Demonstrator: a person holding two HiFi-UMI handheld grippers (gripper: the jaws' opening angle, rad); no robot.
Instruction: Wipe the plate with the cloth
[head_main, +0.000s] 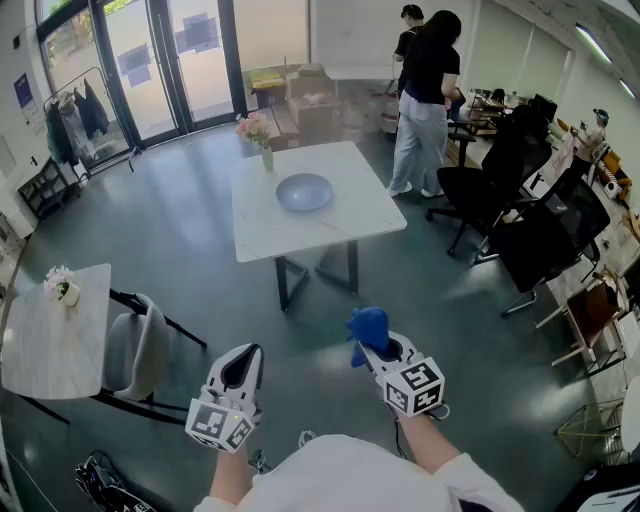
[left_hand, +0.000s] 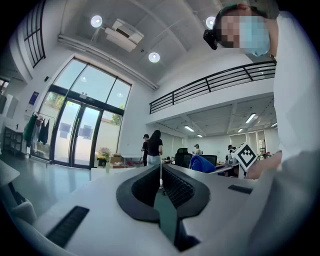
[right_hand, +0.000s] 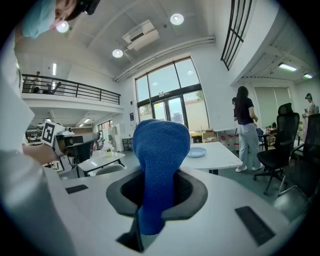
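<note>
**Head view.** The plate lay on the white table across the floor, well apart from both tools, with a flower vase near the table's far corner. The left gripper was held low in front of the body, with nothing in it. The right gripper was held beside it, with the blue cloth sticking up out of its tip. Judgement: this was a carrying posture. The cloth was already in hand and the plate not yet reached, so no wiping had begun.

**Left gripper view.** The jaws were together, pad to pad, with nothing between them. The tool pointed level toward the room. Judgement: this hand was probably spare, kept to steady the plate.

**Right gripper view.** The jaws were clamped on the cloth's lower part, and its bunched top stood free above them. Judgement: that loose bulk was likely left out to serve as the wiping pad. The plate showed just past the cloth, on the table's near part, so the tool was already aimed roughly at it. People stood beyond the table. They were not in the direct path, as far as could be told.
</note>
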